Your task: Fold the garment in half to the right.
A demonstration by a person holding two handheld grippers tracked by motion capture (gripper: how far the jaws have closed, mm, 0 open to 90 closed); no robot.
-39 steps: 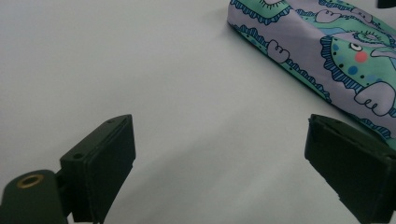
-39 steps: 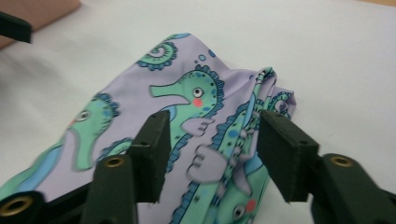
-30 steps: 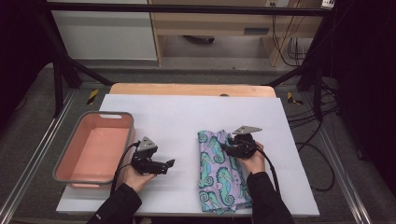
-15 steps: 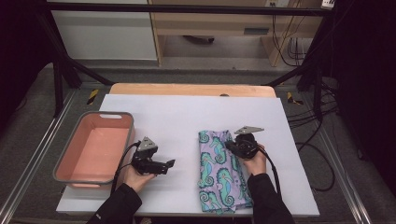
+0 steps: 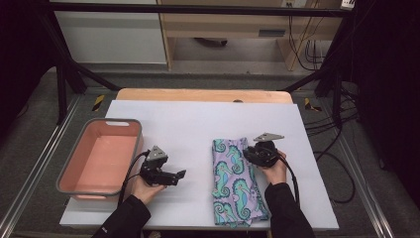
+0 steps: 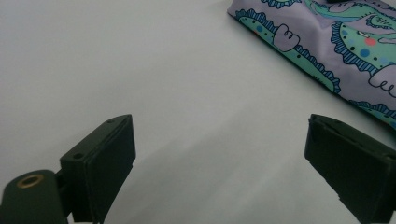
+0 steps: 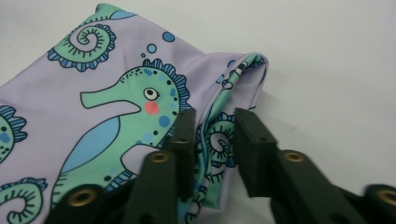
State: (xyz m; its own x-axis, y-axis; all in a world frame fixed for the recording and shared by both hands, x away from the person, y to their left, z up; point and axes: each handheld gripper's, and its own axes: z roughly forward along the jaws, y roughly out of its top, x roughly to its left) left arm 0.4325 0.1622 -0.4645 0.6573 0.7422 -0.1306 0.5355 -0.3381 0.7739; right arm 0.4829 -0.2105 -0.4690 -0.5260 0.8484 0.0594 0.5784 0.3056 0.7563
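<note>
A folded lilac cloth with green seahorses (image 5: pixel 233 183) lies on the white table (image 5: pixel 188 124), right of centre. My right gripper (image 5: pixel 247 154) lies at the cloth's upper right edge. In the right gripper view its jaws (image 7: pixel 215 116) have just been opening. They stand a little apart astride a raised fold of the cloth (image 7: pixel 116 93), and the pads do not press on it. My left gripper (image 5: pixel 181 174) rests on bare table left of the cloth. It is wide open (image 6: pixel 219 172) and empty, with the cloth's corner (image 6: pixel 336 42) ahead of it.
A pink tray with a grey rim (image 5: pixel 99 121) stands empty at the table's left edge, beside my left hand. A wooden board (image 5: pixel 198 94) runs along the far edge. Black frame bars and cables (image 5: pixel 341 124) stand off the right side.
</note>
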